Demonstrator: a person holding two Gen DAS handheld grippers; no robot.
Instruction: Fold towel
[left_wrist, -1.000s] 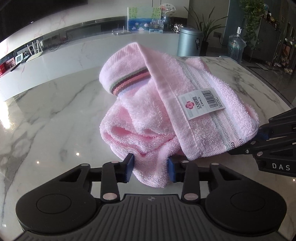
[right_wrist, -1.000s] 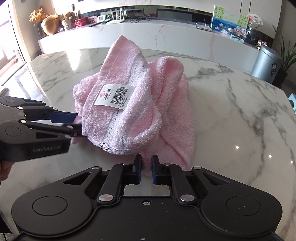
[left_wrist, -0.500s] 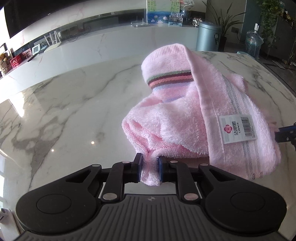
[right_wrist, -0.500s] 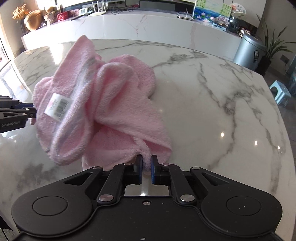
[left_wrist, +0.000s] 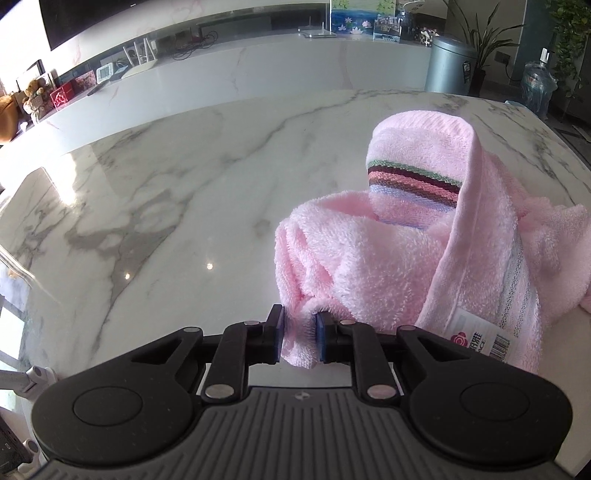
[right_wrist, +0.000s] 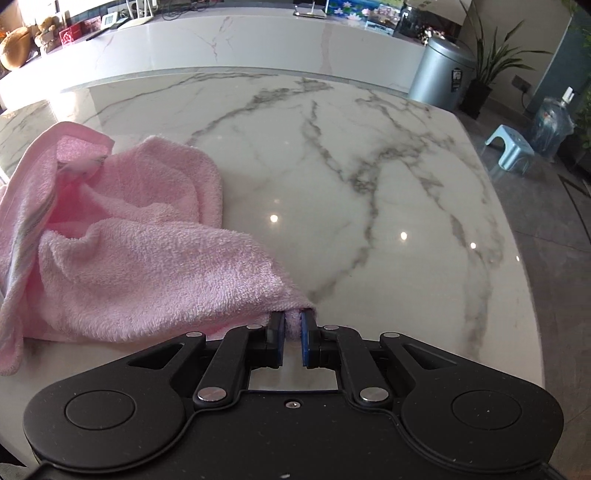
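A pink terry towel (left_wrist: 406, 258) with a striped band and a white barcode label lies bunched on the white marble table (left_wrist: 166, 206). My left gripper (left_wrist: 300, 334) is shut on a corner of the towel, which trails to the right in its view. My right gripper (right_wrist: 292, 330) is shut on another corner of the towel (right_wrist: 129, 258), which stretches away to the left in its view. Neither gripper shows in the other's view.
A long white marble counter (right_wrist: 258, 40) with small items runs behind the table. A grey bin (right_wrist: 439, 70), potted plants, a water bottle (right_wrist: 552, 122) and a light blue stool (right_wrist: 511, 147) stand on the floor past the table's right edge.
My left gripper has closed on a towel corner. Both grippers have pulled apart, each holding a corner, and the bunched towel has begun to stretch out between them.
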